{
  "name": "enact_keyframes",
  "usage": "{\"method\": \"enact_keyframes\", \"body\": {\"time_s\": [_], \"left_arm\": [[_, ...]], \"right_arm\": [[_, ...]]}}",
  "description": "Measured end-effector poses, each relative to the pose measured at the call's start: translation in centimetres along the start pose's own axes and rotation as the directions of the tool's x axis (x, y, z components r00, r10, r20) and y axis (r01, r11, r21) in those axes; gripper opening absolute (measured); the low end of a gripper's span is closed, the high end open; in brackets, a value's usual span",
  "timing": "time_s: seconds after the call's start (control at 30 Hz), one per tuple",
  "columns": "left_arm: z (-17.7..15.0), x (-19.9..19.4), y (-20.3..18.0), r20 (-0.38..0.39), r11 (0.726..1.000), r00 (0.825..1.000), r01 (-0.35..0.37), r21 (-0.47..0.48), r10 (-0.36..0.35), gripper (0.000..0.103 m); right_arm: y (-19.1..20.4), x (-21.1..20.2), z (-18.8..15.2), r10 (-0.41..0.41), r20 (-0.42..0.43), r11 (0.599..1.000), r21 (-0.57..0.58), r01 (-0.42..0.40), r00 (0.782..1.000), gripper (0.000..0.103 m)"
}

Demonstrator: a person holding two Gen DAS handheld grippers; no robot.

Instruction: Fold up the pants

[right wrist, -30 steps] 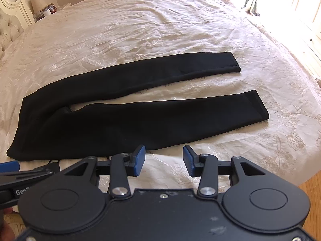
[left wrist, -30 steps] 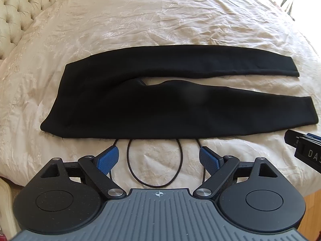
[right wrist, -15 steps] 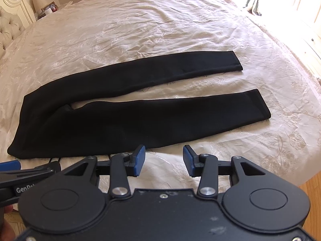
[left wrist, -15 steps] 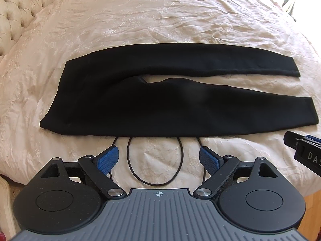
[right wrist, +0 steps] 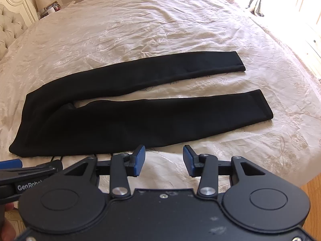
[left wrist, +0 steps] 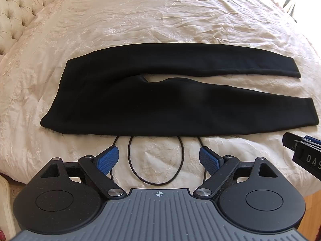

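Nothing has shifted since a second ago: black pants [left wrist: 140,104] lie flat on the bed [left wrist: 160,16], legs apart. Near their front edge my left tool [left wrist: 158,158] and right tool [right wrist: 164,160] hang released, empty. Cord loops [left wrist: 156,160] vanish under the pants; the fabric's folds are lost in black.

Bed [left wrist: 160,16], cream bedspread; black pants [left wrist: 124,104] flat on it, black cord loop [left wrist: 156,160] beside.
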State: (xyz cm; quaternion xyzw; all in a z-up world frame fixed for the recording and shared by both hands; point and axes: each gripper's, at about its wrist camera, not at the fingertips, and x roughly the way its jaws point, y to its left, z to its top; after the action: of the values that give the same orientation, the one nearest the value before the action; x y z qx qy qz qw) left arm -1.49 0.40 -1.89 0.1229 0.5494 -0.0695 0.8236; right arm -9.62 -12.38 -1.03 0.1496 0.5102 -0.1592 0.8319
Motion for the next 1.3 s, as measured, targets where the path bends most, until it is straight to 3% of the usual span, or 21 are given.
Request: {"method": "enact_keyframes", "body": {"time_s": [0.57,0.83,0.9,1.03,1.17,1.3], "left_arm": [[-0.1,-0.2,0.9,0.007,0.999,1.0,0.024,-0.04,-0.023,0.086],[-1.0,0.5,5.1,0.09,0.99,0.993,0.087,-0.111,-0.077,0.081],[-1.2,1.5,6.4,0.096,0.99,0.994,0.06,-0.124,-0.048,0.081],[-1.4,4.6,8.2,0.058,0.995,0.995,-0.08,-0.053,0.083,0.08],[-2.0,7.8,9.6,0.069,0.983,0.984,-0.172,0.071,0.167,0.062],[-2.6,10.4,10.4,0.081,0.961,0.981,-0.188,0.205,0.174,0.054]], "right_arm": [[0.0,0.6,0.1,0.035,-0.017,0.999,0.006,-0.035,0.999,0.044],[1.5,3.1,0.0,0.077,-0.1,0.997,0.006,-0.076,0.992,0.044],[1.7,3.9,-0.1,0.08,-0.131,0.997,0.013,-0.079,0.988,0.044],[1.7,5.3,0.4,0.058,-0.172,0.998,0.026,-0.054,0.983,0.044],[1.4,6.6,1.3,0.028,-0.196,0.998,0.054,-0.018,0.98,0.044],[1.3,8.2,2.3,-0.004,-0.232,0.996,0.081,0.024,0.973,0.044]]}}
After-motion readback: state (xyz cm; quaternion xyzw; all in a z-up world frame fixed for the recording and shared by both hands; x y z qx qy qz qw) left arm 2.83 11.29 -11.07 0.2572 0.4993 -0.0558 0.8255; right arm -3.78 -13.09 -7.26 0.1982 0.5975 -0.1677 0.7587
